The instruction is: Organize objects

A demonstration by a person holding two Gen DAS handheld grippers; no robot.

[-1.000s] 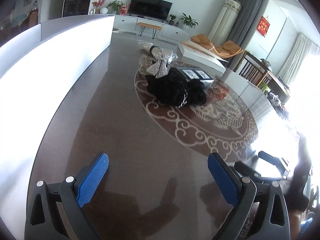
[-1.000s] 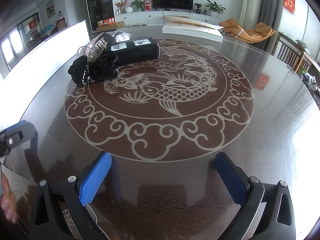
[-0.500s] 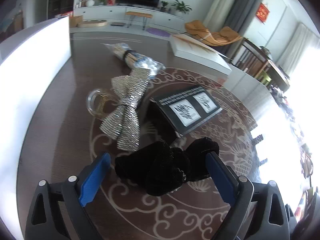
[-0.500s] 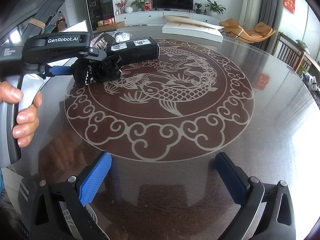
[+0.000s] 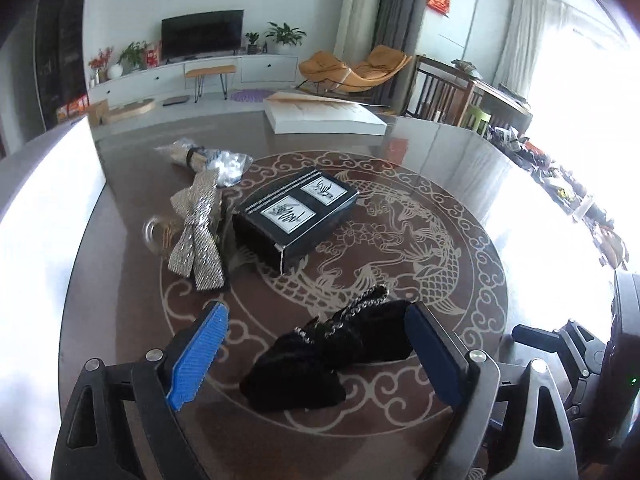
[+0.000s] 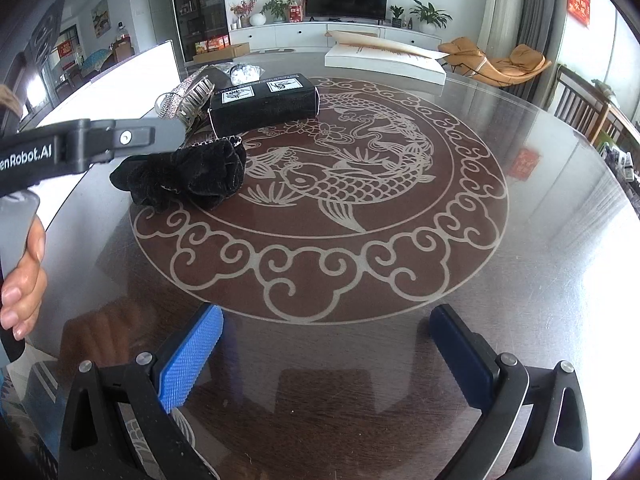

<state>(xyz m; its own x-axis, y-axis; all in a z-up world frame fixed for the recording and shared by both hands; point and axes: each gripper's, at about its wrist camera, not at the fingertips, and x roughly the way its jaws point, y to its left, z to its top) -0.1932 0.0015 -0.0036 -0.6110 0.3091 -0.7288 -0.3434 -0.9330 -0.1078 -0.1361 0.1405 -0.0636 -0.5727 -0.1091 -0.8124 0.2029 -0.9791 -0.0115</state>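
Note:
A black velvet hair bow with a rhinestone trim (image 5: 328, 354) lies on the round glass table (image 5: 120, 240), between the open fingers of my left gripper (image 5: 318, 350). It also shows in the right wrist view (image 6: 188, 176) under the left gripper's body (image 6: 80, 148). Behind it stand a black box with two white labels (image 5: 296, 216), a silver sequin bow (image 5: 198, 232) and a clear hair clip (image 5: 158, 236). My right gripper (image 6: 326, 350) is open and empty above the near table edge.
A wrapped bundle in clear plastic (image 5: 212, 158) lies at the back left. A large flat white box (image 5: 324, 116) sits at the table's far edge. A bright white panel (image 5: 44, 184) runs along the left side.
My left gripper has swung forward and over the table to the black bow, which now lies between its fingers and has shifted away from the box. The right gripper has not moved.

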